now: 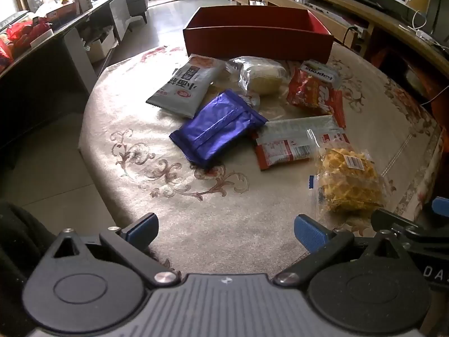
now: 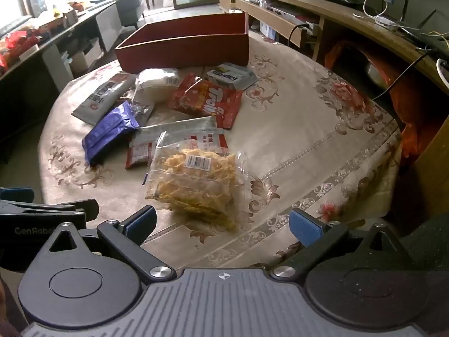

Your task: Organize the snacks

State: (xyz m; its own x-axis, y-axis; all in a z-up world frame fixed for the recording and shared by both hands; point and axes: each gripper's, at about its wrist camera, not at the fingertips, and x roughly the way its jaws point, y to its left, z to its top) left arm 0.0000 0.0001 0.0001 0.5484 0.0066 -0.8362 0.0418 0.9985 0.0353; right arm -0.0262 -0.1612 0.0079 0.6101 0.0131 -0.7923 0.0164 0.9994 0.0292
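Note:
Several snack packs lie in a loose pile on the round table, in front of a red box at its far side. Among them are a purple pack, a grey pack, a pale bun in clear wrap, a red Trolli bag, a red-and-white pack and a clear bag of yellow crisps. My left gripper is open over the near cloth, holding nothing. My right gripper is open just short of the crisps bag.
A floral tablecloth covers the table. A dark side table with clutter stands to the left. A wooden shelf unit with cables runs along the right. The right gripper's body shows at the left wrist view's right edge.

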